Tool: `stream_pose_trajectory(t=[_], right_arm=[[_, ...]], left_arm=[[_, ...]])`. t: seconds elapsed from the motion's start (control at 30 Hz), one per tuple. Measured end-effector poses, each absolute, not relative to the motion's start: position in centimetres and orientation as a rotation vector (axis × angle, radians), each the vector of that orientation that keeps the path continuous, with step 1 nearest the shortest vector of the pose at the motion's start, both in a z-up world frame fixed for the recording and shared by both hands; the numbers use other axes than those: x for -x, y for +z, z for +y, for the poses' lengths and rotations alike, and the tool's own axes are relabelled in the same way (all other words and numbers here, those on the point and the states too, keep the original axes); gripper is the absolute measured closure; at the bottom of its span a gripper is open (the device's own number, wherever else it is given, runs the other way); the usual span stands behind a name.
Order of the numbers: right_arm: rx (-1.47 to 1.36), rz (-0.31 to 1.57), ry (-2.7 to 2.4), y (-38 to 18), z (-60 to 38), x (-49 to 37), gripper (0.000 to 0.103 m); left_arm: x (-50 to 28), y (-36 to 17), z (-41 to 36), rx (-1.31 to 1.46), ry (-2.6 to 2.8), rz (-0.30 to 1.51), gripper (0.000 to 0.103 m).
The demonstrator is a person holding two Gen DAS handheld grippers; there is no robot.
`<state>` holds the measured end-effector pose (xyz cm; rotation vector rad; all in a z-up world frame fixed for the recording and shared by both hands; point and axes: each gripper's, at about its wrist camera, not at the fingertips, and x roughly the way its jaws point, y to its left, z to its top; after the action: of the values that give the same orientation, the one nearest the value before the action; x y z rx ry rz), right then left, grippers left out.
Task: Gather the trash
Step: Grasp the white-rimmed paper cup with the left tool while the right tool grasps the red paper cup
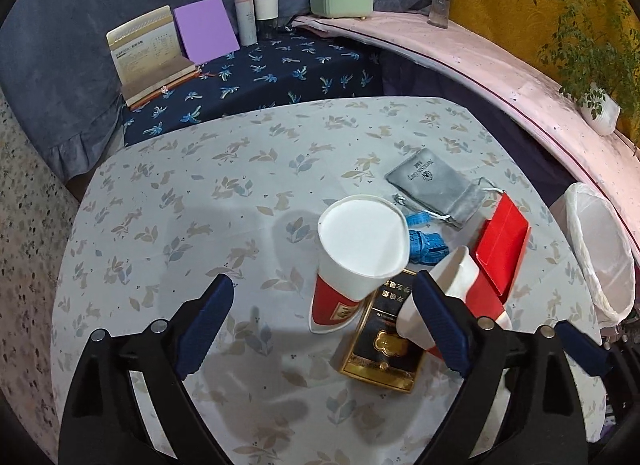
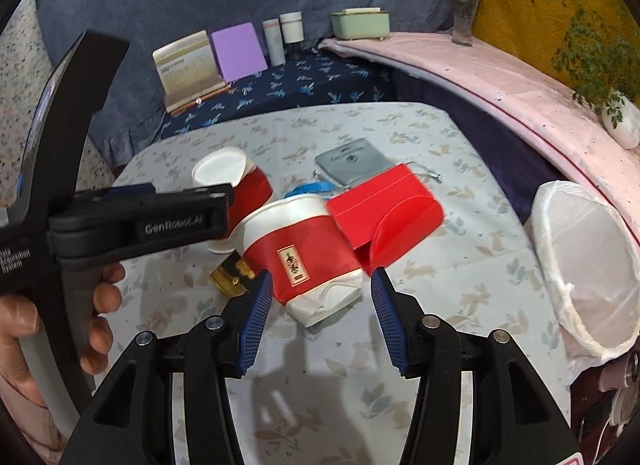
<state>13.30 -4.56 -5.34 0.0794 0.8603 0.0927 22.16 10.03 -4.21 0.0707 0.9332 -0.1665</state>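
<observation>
Two red and white paper cups lie on the floral table. One cup (image 1: 356,261) (image 2: 228,177) stands tilted with its mouth up. The other cup (image 2: 304,261) (image 1: 452,289) is crushed and lies on its side. My left gripper (image 1: 324,325) is open, hovering just short of both cups. My right gripper (image 2: 320,305) is open, with its blue fingers on either side of the crushed cup's base. A red box (image 2: 384,209) (image 1: 500,253) lies against that cup. A black and gold box (image 1: 384,337) (image 2: 232,277) lies under the cups. A bin with a white liner (image 2: 588,265) (image 1: 596,253) stands at the right.
A grey pouch (image 1: 436,185) (image 2: 352,161) and a blue tape measure (image 1: 424,241) lie behind the cups. A small white piece (image 2: 284,409) lies on the table near me. Books, bottles and a green box stand on the far bench (image 1: 280,69). Plants stand on the pink ledge (image 1: 520,77).
</observation>
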Motion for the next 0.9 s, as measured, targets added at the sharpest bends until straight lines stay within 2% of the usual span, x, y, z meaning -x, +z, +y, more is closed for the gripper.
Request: stream_pose_trajectory(t=[0.3, 0.5, 0.63, 0.67, 0.73, 0.87, 0.9], right_arm=[[-0.044, 0.917, 0.102, -7.9, -3.0, -15.4, 0.049], [-0.025, 0.928, 0.097, -8.8, -2.2, -16.5, 0.048], [-0.027, 0.937, 0.092, -9.4, -2.0, -17.1, 0.048], [-0.029, 0.939, 0.09, -9.6, -2.0, -17.2, 0.049], [-0.037, 0.942, 0.084, -9.7, -2.1, -17.4, 0.056], [-0.062, 0.938, 0.088, -9.7, -2.4, -17.7, 0.063], [-0.065, 0.936, 0.09, -9.6, -2.4, -17.7, 0.069]], left_arm=[[-23.6, -5.2, 9.3, -0.075, -0.197, 0.936, 0.019], [-24.2, -5.8, 9.6, -0.035, -0.222, 0.967, 0.042], [-24.2, -6.3, 9.9, -0.013, -0.226, 0.992, 0.072], [-24.2, -6.4, 10.1, -0.009, -0.224, 0.996, 0.075], [-23.9, -6.4, 10.4, 0.0, -0.22, 0.992, 0.075], [-23.5, -6.3, 11.0, 0.014, -0.213, 0.985, 0.075], [-23.4, -6.2, 11.2, 0.022, -0.212, 0.983, 0.075]])
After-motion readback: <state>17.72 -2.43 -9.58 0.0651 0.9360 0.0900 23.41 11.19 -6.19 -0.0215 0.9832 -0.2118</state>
